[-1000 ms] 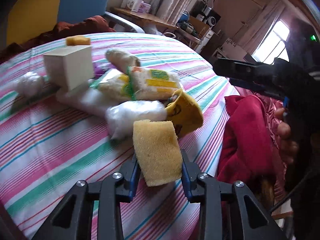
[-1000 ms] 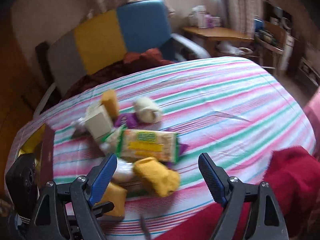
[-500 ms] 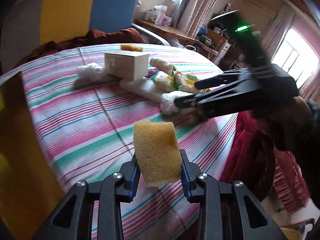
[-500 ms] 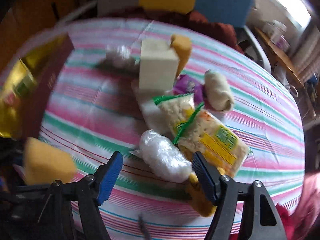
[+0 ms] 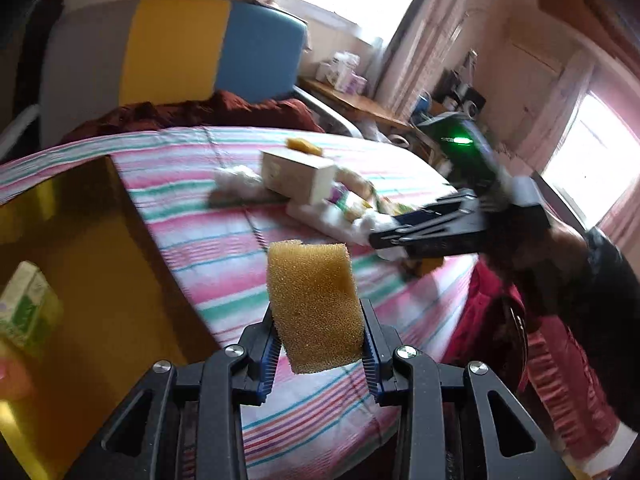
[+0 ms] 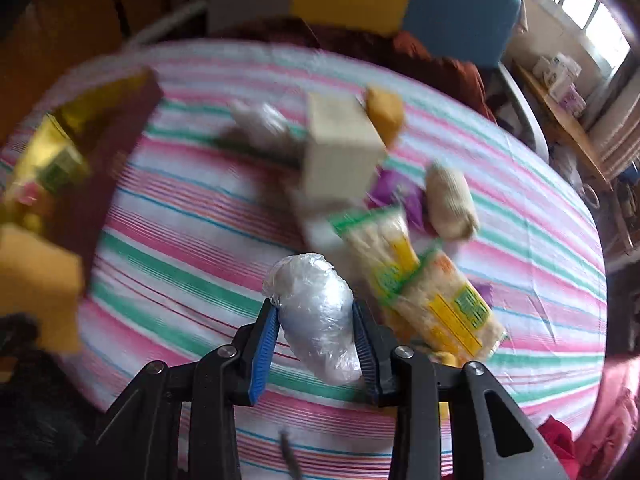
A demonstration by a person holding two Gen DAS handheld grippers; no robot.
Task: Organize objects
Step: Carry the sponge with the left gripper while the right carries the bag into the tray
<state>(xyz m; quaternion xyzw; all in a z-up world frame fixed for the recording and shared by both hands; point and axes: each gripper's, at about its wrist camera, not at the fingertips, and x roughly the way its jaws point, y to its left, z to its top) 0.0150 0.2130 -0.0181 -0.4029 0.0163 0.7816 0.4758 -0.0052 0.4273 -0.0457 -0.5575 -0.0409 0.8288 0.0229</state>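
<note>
My left gripper [image 5: 318, 346] is shut on a yellow sponge [image 5: 314, 304], held above the striped table's front edge beside a brown box with a gold lining [image 5: 76, 264]. My right gripper [image 6: 316, 336] is shut on a clear plastic-wrapped bundle [image 6: 316, 312] in the pile of objects. The pile holds a cream box [image 6: 340, 160], two snack packets [image 6: 424, 280], a beige roll [image 6: 450, 200], a purple wrapper [image 6: 394, 188] and a second sponge [image 6: 386, 114]. The right gripper also shows in the left wrist view [image 5: 436, 232].
The brown box [image 6: 92, 152] stands at the table's left edge with a small green carton [image 5: 28, 312] inside. A grey, yellow and blue chair [image 5: 172, 48] stands behind the table. Red cloth [image 5: 496, 320] hangs at the right edge.
My left gripper has carried the sponge left toward the brown box. My right gripper has come down over the pile and closed on the plastic-wrapped bundle.
</note>
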